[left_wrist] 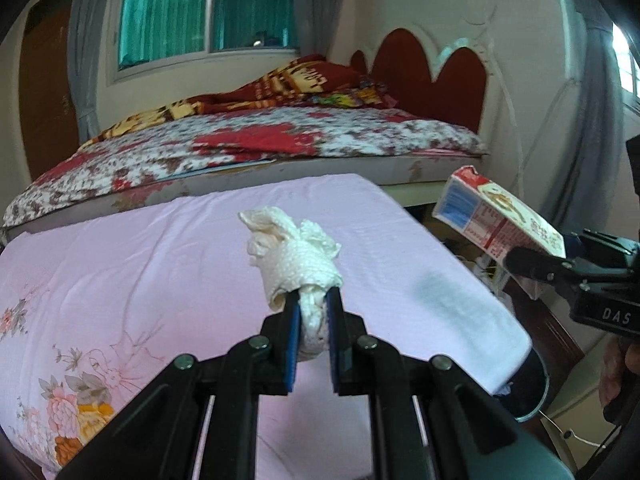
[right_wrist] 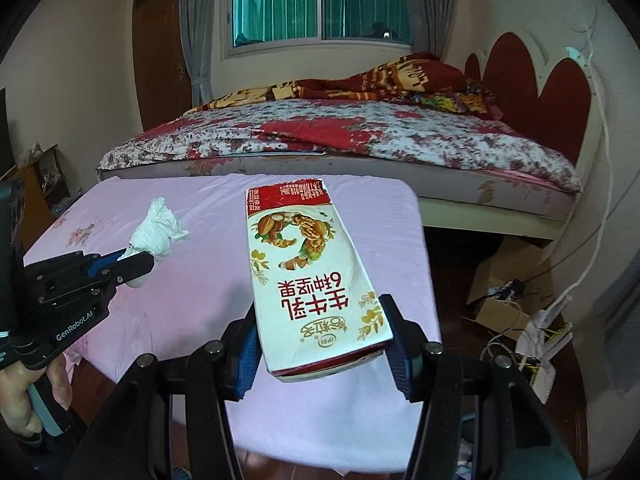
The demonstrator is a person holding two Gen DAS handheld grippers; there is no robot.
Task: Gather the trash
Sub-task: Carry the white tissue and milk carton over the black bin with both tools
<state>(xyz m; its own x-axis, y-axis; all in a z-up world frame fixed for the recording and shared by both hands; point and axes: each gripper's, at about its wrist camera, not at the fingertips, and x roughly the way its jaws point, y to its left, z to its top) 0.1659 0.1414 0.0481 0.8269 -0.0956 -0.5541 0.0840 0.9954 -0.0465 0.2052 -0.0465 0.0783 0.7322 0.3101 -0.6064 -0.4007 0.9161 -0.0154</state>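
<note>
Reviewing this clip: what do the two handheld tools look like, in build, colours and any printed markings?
Both are matte black linkage frames with silver pivot bolts and blue ribbed pads inside the fingers. The left tool shows white "GenRobot.AI" lettering on its side in the right wrist view, with a teal grip in a bare hand. The right tool shows white letters "DAS" in the left wrist view.

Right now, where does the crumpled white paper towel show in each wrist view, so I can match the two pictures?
Left wrist: the crumpled white paper towel sits centre frame, clamped in the left gripper.
Right wrist: the towel is at left, sticking out of the left gripper, left of the white and red milk carton.
Shared landmark: the pink floral cloth beneath.
</note>
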